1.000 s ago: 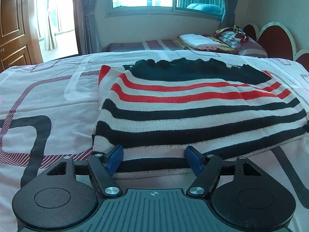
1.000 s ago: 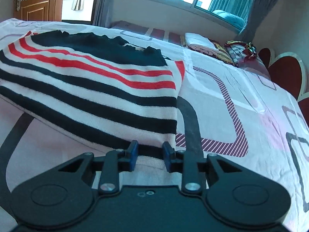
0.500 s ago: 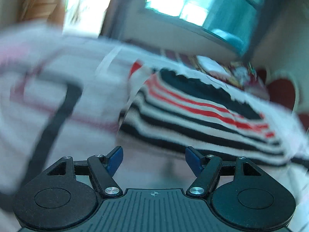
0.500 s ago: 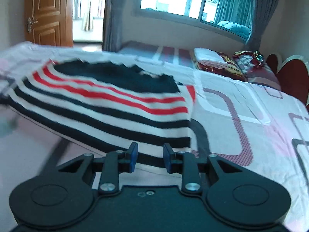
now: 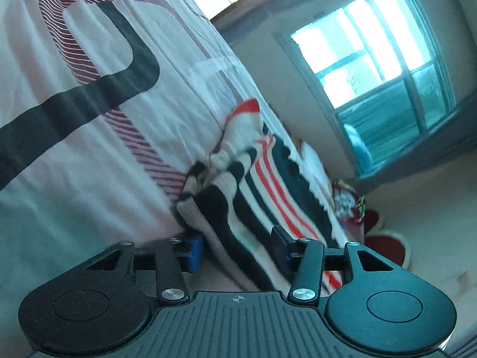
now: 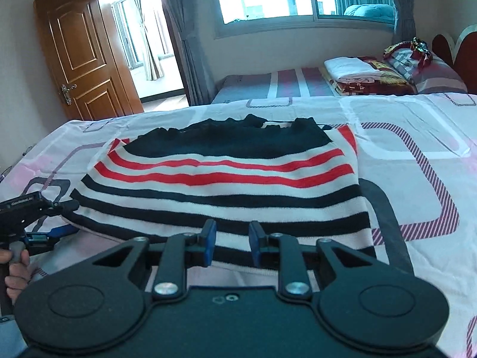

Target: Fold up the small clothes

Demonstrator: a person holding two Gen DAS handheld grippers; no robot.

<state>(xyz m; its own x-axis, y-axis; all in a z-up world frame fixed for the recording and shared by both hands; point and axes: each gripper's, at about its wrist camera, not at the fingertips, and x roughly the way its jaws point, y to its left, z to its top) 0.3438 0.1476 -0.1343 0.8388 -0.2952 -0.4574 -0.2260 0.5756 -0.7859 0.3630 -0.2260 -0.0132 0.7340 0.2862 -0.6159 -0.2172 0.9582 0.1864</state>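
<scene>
A knit sweater [image 6: 223, 185] striped black, white and red lies flat on the patterned bed cover [image 6: 417, 155]. My right gripper [image 6: 232, 243] hovers over the middle of its near hem. Its jaws stand narrow and are closing, with the hem showing in the gap but not pinched. My left gripper [image 6: 67, 217], rolled on its side, is at the sweater's near left corner, one finger above the cloth and one below. In the left wrist view the bunched corner of the sweater [image 5: 247, 208] fills the gap of the left gripper [image 5: 238, 246]. Those jaws are closing.
A person's hand [image 6: 15, 268] holds the left gripper's handle at the lower left. Beyond the bed, a second bed carries folded linen [image 6: 348, 68] and pillows [image 6: 417, 56]. A wooden door [image 6: 80, 59] stands open at the back left, and a headboard [image 6: 459, 44] sits at the right.
My left gripper rolled sideways, dropped to the sweater's near left corner and narrowed its jaws around the cloth. My right gripper rose slightly over the hem.
</scene>
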